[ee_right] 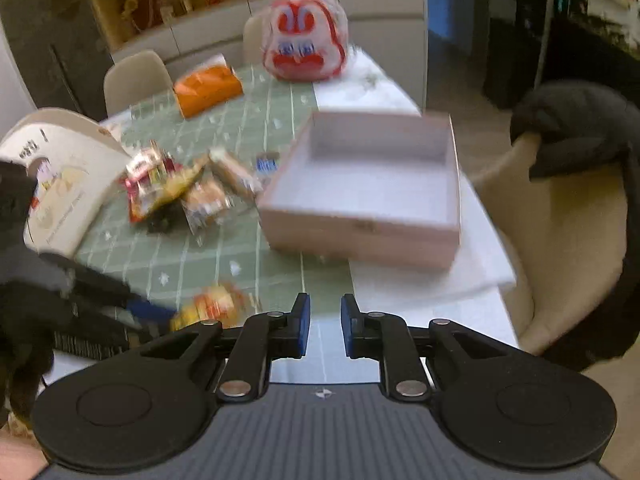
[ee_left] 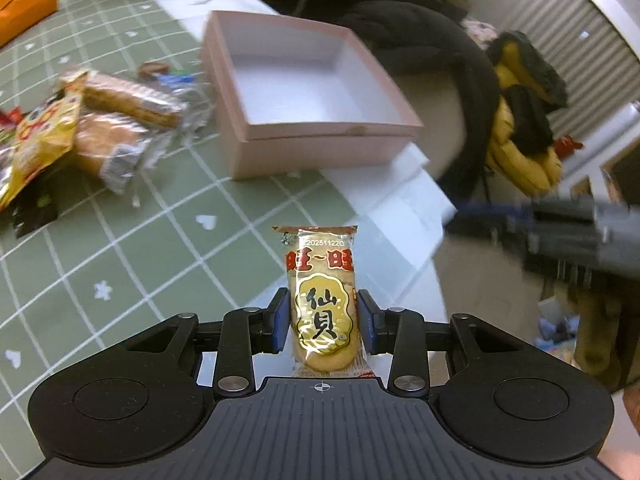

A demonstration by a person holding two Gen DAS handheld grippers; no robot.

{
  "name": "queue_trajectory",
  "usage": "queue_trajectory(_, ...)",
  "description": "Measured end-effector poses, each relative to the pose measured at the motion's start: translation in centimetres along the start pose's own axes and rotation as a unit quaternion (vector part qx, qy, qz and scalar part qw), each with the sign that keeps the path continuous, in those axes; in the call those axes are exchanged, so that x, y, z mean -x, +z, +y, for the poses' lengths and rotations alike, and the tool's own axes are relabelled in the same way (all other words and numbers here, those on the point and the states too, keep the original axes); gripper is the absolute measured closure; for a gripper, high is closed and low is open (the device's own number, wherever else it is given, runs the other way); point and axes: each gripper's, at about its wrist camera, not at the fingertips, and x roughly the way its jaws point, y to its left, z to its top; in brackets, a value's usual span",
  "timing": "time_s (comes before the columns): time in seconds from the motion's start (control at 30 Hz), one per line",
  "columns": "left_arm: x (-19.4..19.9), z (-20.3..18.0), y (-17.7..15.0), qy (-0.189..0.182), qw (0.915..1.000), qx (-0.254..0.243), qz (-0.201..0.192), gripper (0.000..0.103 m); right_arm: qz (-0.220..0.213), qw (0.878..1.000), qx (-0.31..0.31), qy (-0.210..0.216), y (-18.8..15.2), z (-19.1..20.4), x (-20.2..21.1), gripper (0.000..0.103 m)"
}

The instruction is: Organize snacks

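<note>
Gripping rice cracker packet upright, left tongs, right tongs empty, closed.

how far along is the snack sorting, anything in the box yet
Nothing is done yet: the pink box is empty. In hand: the left gripper holds a rice cracker packet short of the box; the right gripper holds nothing. Left: the snack pile on the green tablecloth.
</note>
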Motion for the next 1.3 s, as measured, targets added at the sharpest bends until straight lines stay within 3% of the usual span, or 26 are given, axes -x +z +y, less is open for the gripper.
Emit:
queue_trajectory(0.13,0.9,2.4,-1.0,0.037,0.9985,0.039,-0.005,0.063,0.048,0.998,0.041,0.029,-2.2,1.4,-2.1,0.068)
queue_trajectory(0.2,1.5,3.4,-1.9,0.05,0.9967,0.063,-0.004,0.063,0.06,0.994,0.086,0.036,-2.7,3.4,-3.5,0.065)
queue_trajectory(0.37,2.7,4.8,-2.8,0.062,0.9938,0.092,-0.005,0.063,0.079,0.981,0.164,0.059,-3.1,7.5,-6.3,0.065)
queue_trajectory(0.53,3.2,4.6,-4.0,0.061,0.9924,0.107,-0.004,0.063,0.125,0.978,0.156,0.057,-3.5,7.4,-8.8,0.065)
queue_trajectory(0.73,2.5,3.1,-4.1,0.057,0.9942,0.092,0.005,0.063,0.124,0.978,0.157,0.061,-2.8,6.7,-7.7,0.079)
queue_trajectory(0.9,2.5,1.3,-2.5,0.047,0.9968,0.064,-0.006,0.063,0.085,0.989,0.094,0.077,0.1,3.8,-4.5,0.079)
queue_trajectory(1.03,3.3,0.1,-0.1,0.031,0.9981,0.043,-0.031,0.063,0.021,0.994,0.041,0.095,3.8,1.2,-0.6,0.079)
queue_trajectory(1.13,4.6,-0.6,3.3,0.025,0.9972,0.024,-0.067,0.063,-0.046,0.994,0.01,0.096,7.1,-0.8,2.6,0.079)
queue_trajectory(1.3,4.4,-1.4,12.2,0.035,0.9909,-0.002,-0.13,0.063,-0.144,0.987,-0.004,0.063,12.0,-3.0,6.2,0.079)
